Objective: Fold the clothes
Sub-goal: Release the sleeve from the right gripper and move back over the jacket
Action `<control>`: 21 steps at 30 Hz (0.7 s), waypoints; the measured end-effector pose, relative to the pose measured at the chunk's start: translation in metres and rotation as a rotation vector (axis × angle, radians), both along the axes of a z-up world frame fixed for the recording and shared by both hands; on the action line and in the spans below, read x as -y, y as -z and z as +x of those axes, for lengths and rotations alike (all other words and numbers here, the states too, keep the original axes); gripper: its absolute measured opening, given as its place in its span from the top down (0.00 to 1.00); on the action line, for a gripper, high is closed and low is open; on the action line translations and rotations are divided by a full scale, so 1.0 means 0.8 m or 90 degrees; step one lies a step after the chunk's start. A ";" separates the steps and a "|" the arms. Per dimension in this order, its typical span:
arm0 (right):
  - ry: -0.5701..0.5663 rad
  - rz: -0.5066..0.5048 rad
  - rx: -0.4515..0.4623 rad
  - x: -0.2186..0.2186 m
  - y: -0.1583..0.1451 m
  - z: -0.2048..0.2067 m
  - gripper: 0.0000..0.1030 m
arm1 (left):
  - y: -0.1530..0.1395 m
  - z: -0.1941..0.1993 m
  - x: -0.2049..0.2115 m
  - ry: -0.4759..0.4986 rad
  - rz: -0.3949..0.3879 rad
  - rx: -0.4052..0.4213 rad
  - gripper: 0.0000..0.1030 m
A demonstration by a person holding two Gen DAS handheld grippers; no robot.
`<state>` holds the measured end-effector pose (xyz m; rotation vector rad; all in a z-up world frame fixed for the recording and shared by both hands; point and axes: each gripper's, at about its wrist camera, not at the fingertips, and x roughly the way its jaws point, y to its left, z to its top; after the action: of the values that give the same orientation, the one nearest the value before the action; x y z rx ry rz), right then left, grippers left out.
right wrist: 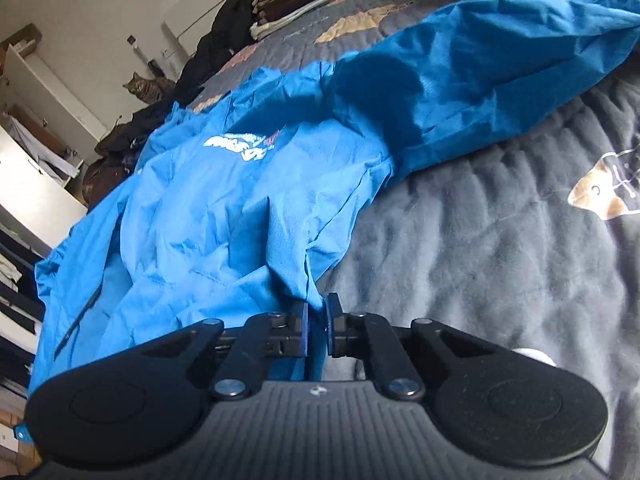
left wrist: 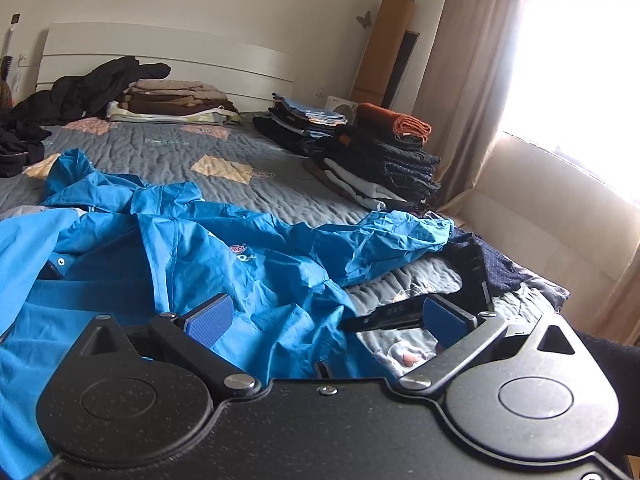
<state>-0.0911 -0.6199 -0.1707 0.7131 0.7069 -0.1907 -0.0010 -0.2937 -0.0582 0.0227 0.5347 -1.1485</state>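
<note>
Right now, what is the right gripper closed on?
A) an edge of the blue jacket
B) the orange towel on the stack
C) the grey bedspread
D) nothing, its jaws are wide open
A: in the right wrist view the right gripper has its pads shut on a pinched edge of the blue jacket.

I make out one printed mark only: a white and pink logo (right wrist: 240, 146) on the chest of the blue jacket (right wrist: 208, 216) spread across the bed, its lettering too creased and small for me to read from either wrist camera.
</note>
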 end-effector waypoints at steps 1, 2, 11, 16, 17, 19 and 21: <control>0.012 0.008 0.005 0.007 -0.006 -0.007 0.95 | -0.001 -0.002 -0.001 0.001 -0.001 0.003 0.01; 0.015 0.018 0.004 0.015 -0.009 -0.013 0.95 | -0.003 -0.003 -0.002 0.001 -0.003 0.003 0.01; 0.044 -0.028 -0.054 0.041 -0.005 -0.059 0.89 | -0.003 -0.008 0.001 0.001 0.001 0.007 0.01; 0.033 -0.101 0.002 0.017 -0.051 -0.032 0.44 | 0.004 0.009 0.001 -0.035 0.006 -0.010 0.01; 0.035 -0.106 0.021 0.013 -0.059 -0.022 0.40 | 0.006 0.012 0.000 -0.043 0.006 -0.014 0.01; 0.041 -0.121 0.055 0.005 -0.074 0.000 0.32 | 0.005 0.023 -0.002 -0.068 0.007 -0.022 0.01; 0.049 -0.138 0.082 -0.001 -0.083 0.026 0.29 | 0.002 0.039 -0.003 -0.093 0.011 -0.025 0.01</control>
<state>-0.0704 -0.6194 -0.1040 0.5409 0.5273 -0.2845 0.0298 -0.2911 -0.0595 -0.0240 0.5717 -1.0033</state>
